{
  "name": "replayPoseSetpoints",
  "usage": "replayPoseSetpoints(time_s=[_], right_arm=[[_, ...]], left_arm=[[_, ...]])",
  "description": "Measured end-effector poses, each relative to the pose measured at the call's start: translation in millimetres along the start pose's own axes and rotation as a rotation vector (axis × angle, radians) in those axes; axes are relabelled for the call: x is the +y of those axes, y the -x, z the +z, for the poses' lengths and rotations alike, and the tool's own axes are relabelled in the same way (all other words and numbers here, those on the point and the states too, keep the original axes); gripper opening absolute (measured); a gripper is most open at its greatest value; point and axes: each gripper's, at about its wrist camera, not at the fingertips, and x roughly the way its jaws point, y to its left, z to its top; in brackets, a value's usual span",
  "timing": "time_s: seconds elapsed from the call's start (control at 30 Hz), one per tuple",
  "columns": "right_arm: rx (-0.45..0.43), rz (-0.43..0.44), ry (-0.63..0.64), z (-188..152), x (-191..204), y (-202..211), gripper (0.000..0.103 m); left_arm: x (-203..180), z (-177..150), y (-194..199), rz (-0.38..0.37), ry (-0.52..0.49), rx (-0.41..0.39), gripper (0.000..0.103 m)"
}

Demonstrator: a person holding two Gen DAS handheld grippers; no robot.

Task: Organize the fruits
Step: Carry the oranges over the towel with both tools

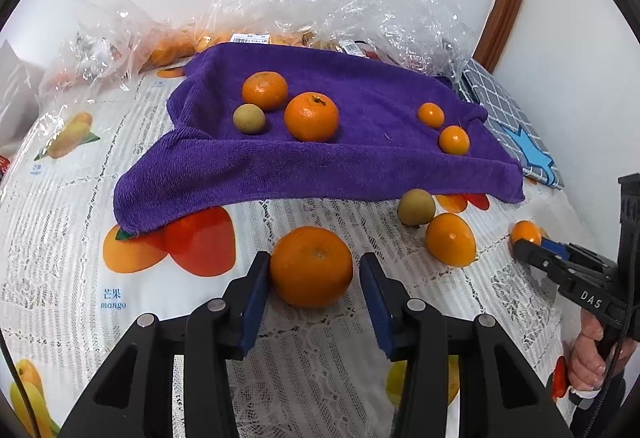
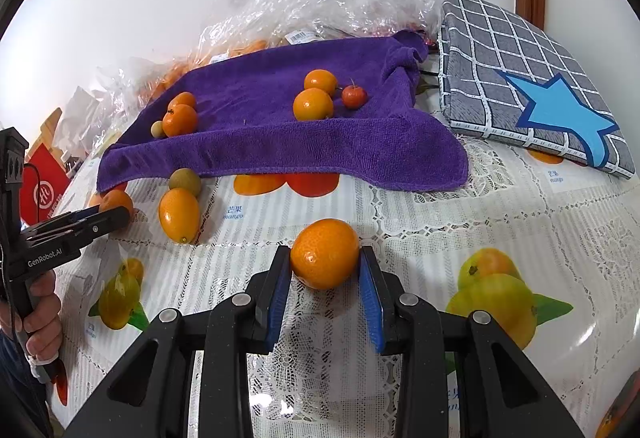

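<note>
Frankly, the left gripper (image 1: 313,288) brackets an orange (image 1: 311,265), right pad apart; closing off-centre could roll it toward six o'clock. Right gripper (image 2: 325,274) pinches a kumquat (image 2: 325,253).

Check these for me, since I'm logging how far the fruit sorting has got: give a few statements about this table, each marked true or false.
1. Fruit lies on the purple towel. True.
2. The right gripper is empty. False: it is shut on a small orange fruit.
3. All the loose fruit is on the towel. False: an oval orange fruit and a brownish round fruit lie on the tablecloth.
4. A checked cushion with a blue star lies beside the towel. True.
</note>
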Motion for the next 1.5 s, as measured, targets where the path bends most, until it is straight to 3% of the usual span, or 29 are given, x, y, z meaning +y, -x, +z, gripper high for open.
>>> replayPoseSetpoints(time_s=[0.63, 1.07, 1.5], right_arm=[[0.001, -0.008, 0.012, -0.2, 0.4, -0.6, 0.034], [-0.053, 0.032, -0.028, -1.9, -6.1, 9.1, 0.034], [-0.113, 0.009, 0.01, 13.7, 5.9, 28.3, 0.034]], left_arm=[[8.3, -1.8, 4.7, -0.035, 0.062, -0.02, 0.038], [13.4, -1.7, 26.3, -0.044, 0.086, -0.159, 0.038], [20.7, -0.1, 36.1, -0.041, 0.116, -0.21, 0.038]])
